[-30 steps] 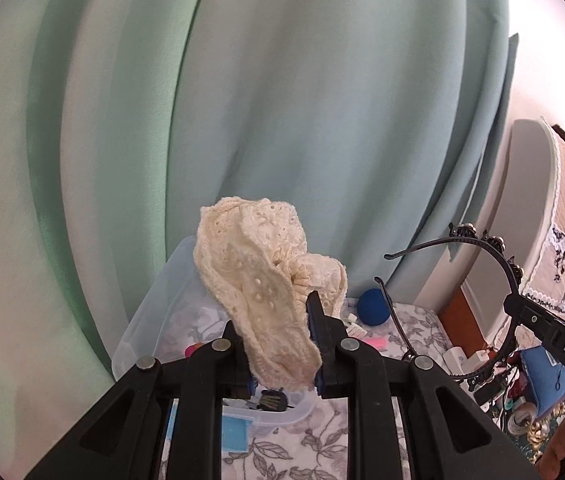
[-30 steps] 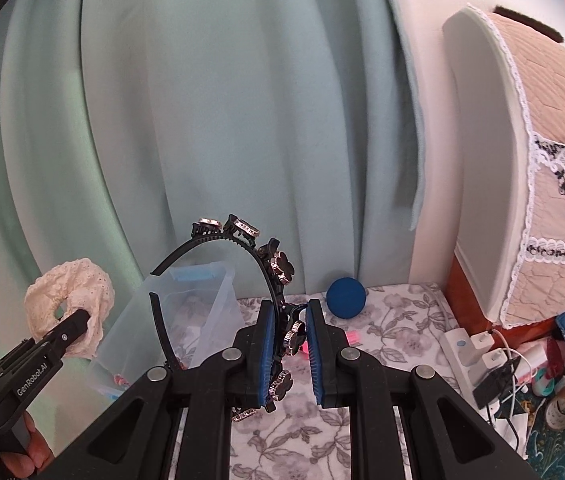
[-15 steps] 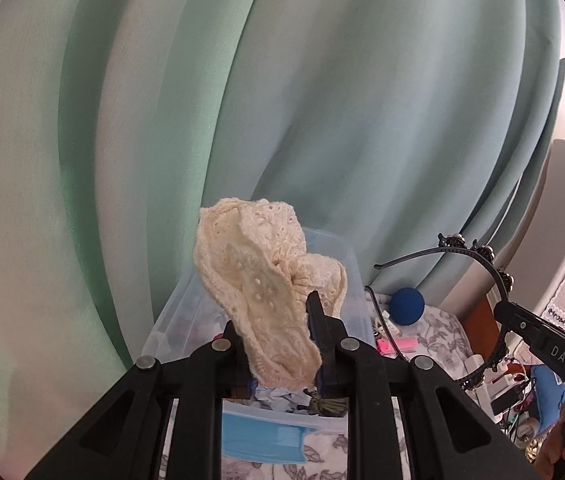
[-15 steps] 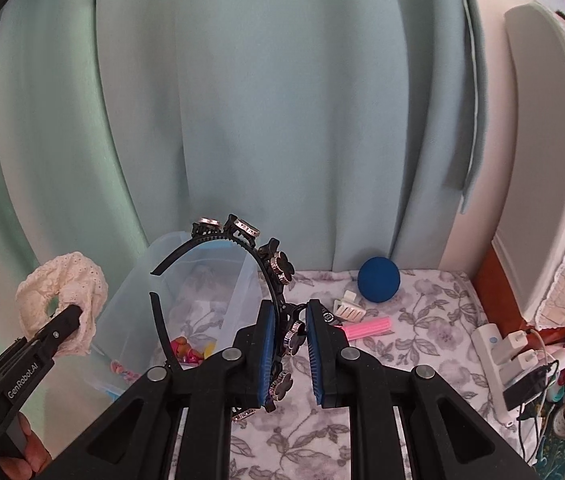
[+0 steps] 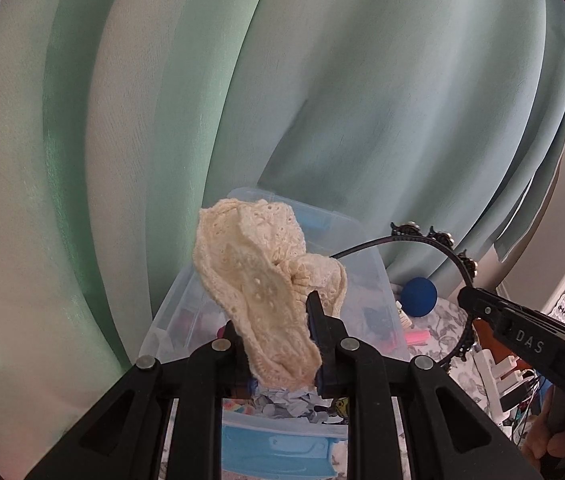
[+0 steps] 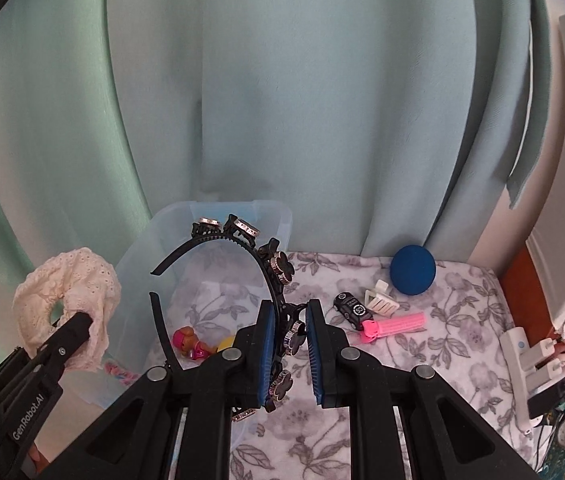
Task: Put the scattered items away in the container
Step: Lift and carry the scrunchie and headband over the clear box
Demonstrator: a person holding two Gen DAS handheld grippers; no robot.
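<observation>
Left jaws clamping cream lace scrunchie [image 5: 262, 292], right jaws gripping black headband [image 6: 274, 272], clear bin [image 6: 138, 264] beneath

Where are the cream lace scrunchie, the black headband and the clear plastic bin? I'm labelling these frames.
cream lace scrunchie [image 5: 258, 280], left wrist view, on its lace face.
black headband [image 6: 270, 280], right wrist view, on its studded band above the right gripper.
clear plastic bin [image 6: 278, 216], right wrist view, on its far rim.
</observation>
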